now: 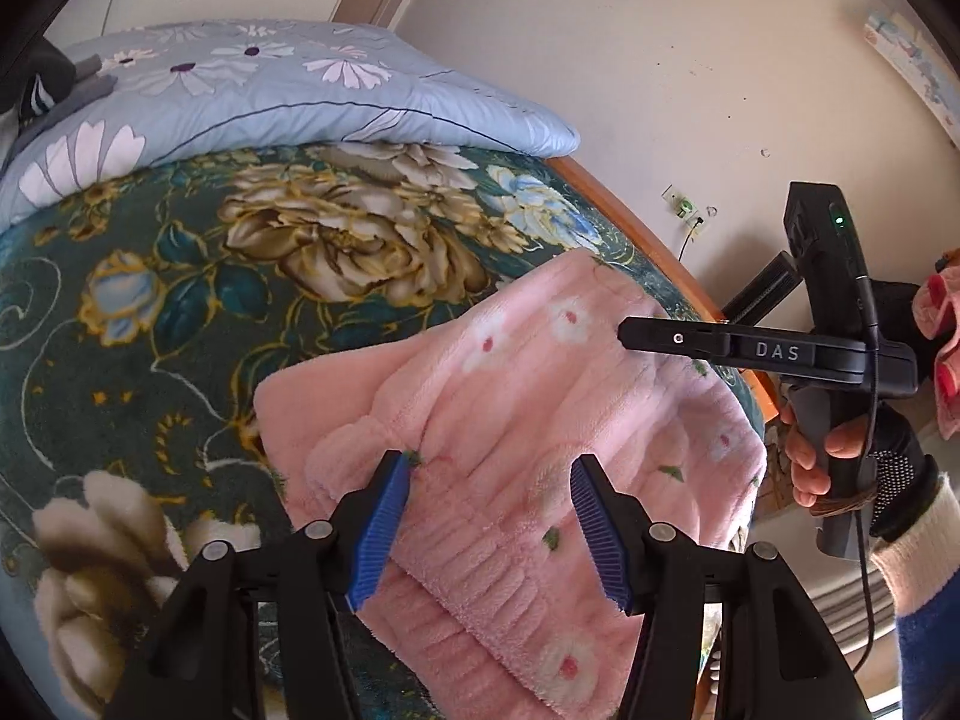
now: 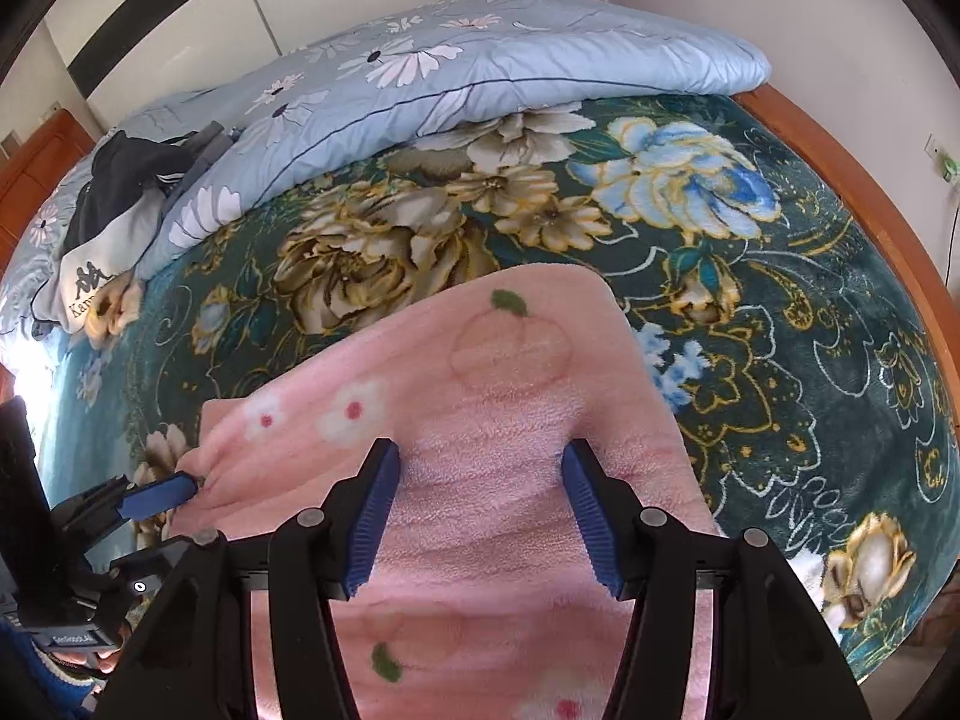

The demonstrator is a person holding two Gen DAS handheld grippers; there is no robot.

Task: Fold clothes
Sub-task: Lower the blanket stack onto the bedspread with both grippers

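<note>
A pink fleece garment [image 1: 516,420] with white flowers lies folded on the dark green floral blanket [image 1: 180,312], near the bed's edge. My left gripper [image 1: 492,468] hovers over its near part with the blue pads apart and nothing pinched between them. In the right wrist view my right gripper [image 2: 483,453] is also open, over the middle of the garment [image 2: 510,360]. One of its fingers [image 1: 672,339] reaches in from the right in the left wrist view. The left gripper's blue pad [image 2: 159,495] shows at the garment's left edge.
A light blue daisy quilt [image 2: 480,60] is bunched along the far side of the bed. Dark and white clothes [image 2: 114,210] lie at the far left. The wooden bed frame [image 2: 870,198] runs along a wall with a socket [image 1: 684,204]. A gloved hand [image 1: 840,456] holds the right gripper.
</note>
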